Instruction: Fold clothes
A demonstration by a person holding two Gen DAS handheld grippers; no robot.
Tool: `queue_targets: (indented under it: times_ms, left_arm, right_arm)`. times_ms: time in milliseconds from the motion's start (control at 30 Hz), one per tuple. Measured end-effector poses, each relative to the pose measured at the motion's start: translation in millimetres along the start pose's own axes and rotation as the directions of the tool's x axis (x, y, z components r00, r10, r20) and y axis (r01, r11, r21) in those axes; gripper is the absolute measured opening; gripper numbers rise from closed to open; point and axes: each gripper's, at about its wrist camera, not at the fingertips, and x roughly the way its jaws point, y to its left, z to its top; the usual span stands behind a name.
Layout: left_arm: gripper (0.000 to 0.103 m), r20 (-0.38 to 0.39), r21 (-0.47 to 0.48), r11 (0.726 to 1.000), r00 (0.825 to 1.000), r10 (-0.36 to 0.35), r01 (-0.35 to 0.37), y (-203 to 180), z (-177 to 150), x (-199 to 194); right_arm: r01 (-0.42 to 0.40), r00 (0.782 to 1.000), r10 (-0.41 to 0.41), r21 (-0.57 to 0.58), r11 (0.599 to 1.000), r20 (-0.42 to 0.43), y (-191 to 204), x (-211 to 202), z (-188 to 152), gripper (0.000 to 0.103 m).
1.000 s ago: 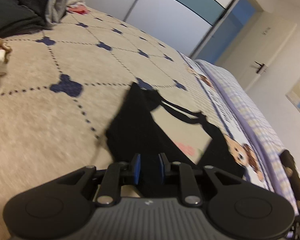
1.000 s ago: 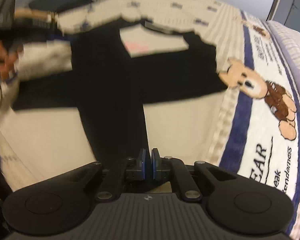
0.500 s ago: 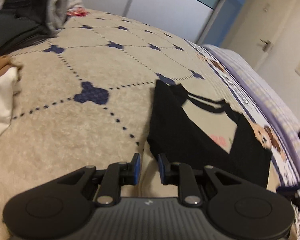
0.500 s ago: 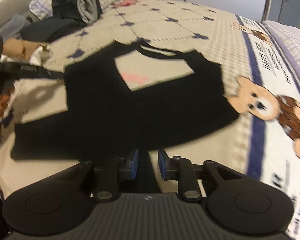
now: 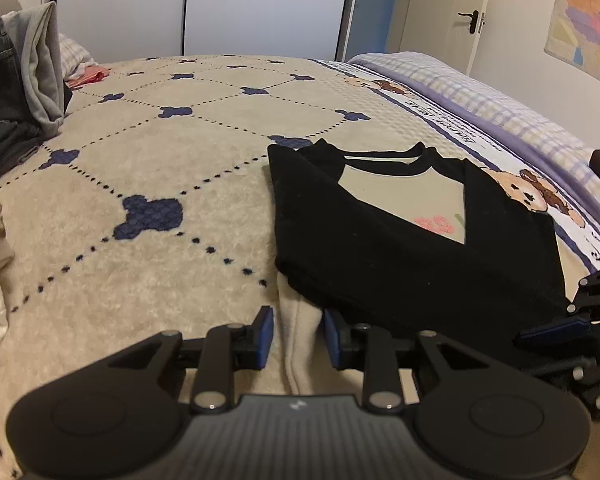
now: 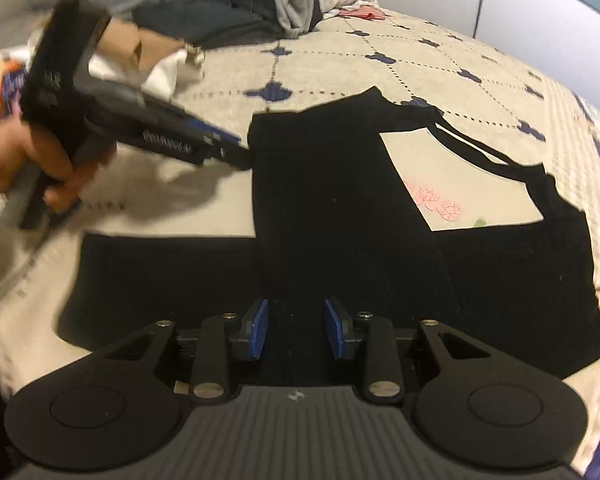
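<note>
Since a second ago both grippers have let go of the black shirt [image 5: 400, 264], which now lies flat on the bed [image 5: 180, 184] with both sleeves folded in over its front. From the left wrist view, the left gripper [image 5: 296, 332] has swung off the dark cloth, and a pale fold of the blanket now shows between its jaws instead.

Its jaws stand a little apart and are opening, with nothing pinched; the shirt's near left corner lies just beside the right-hand pad. The right gripper [image 6: 296, 330] hovers over the shirt's lower hem. Its jaws are narrow and closing, and the black cloth shows in the gap between them, yet the pads do not press it.

On the shirt, the folded sleeves leave a beige panel with pink flowers [image 6: 436, 200] bare below the collar. Left of the shirt, in the right wrist view, a hand [image 6: 40, 168] holds the left gripper, whose tip reaches the shirt's upper left edge. Beyond the shirt, toward the head of the bed, a pile of clothes [image 6: 260, 4] lies loose, not in any basket or box: dark jeans, a grey garment, white and brown pieces. Right of the shirt runs the blanket's border with a printed bear [image 5: 532, 192], and beyond that a checked sheet [image 5: 480, 92].
</note>
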Motion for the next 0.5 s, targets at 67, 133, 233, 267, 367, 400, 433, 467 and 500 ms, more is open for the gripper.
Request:
queue_targets:
  times_ms: [67, 133, 233, 267, 367, 400, 433, 467, 500]
  left_arm:
    - [0.03, 0.009, 0.011, 1.0, 1.0, 0.009, -0.01, -2, 1, 1]
    - [0.03, 0.02, 0.021, 1.0, 1.0, 0.023, -0.024, -4, 2, 2]
    - [0.03, 0.045, 0.04, 0.998, 0.998, 0.049, -0.051, -10, 4, 6]
    - [0.03, 0.053, 0.046, 0.997, 0.997, 0.058, -0.061, -12, 4, 7]
    - [0.03, 0.082, 0.057, 0.993, 0.992, 0.095, -0.1, -17, 5, 10]
    - [0.029, 0.093, 0.055, 0.991, 0.989, 0.116, -0.121, -18, 5, 10]
    - [0.027, 0.102, 0.046, 0.988, 0.985, 0.14, -0.145, -17, 5, 9]
    - [0.026, 0.11, 0.034, 0.985, 0.98, 0.165, -0.17, -15, 5, 8]
    - [0.027, 0.111, 0.011, 0.983, 0.977, 0.182, -0.184, -12, 4, 6]
  right_arm:
    - [-0.006, 1.0, 0.005, 0.036, 0.999, 0.029, -9, -7, 1, 0.005]
    - [-0.006, 0.998, -0.001, 0.1, 0.995, 0.068, -20, -18, 0, 0.005]
    - [-0.012, 0.994, -0.003, 0.142, 0.99, 0.108, -32, -32, -2, 0.005]
    - [-0.016, 0.994, -0.002, 0.153, 0.988, 0.113, -35, -35, -2, 0.005]
    - [-0.022, 0.994, 0.005, 0.159, 0.987, 0.106, -36, -35, -3, 0.005]
    - [-0.022, 0.995, 0.006, 0.158, 0.987, 0.102, -36, -35, -4, 0.005]
    - [-0.022, 0.995, 0.007, 0.152, 0.988, 0.096, -35, -34, -4, 0.005]
    - [-0.022, 0.996, 0.009, 0.144, 0.989, 0.091, -34, -32, -4, 0.005]
    - [-0.022, 0.996, 0.01, 0.137, 0.99, 0.087, -33, -31, -4, 0.005]
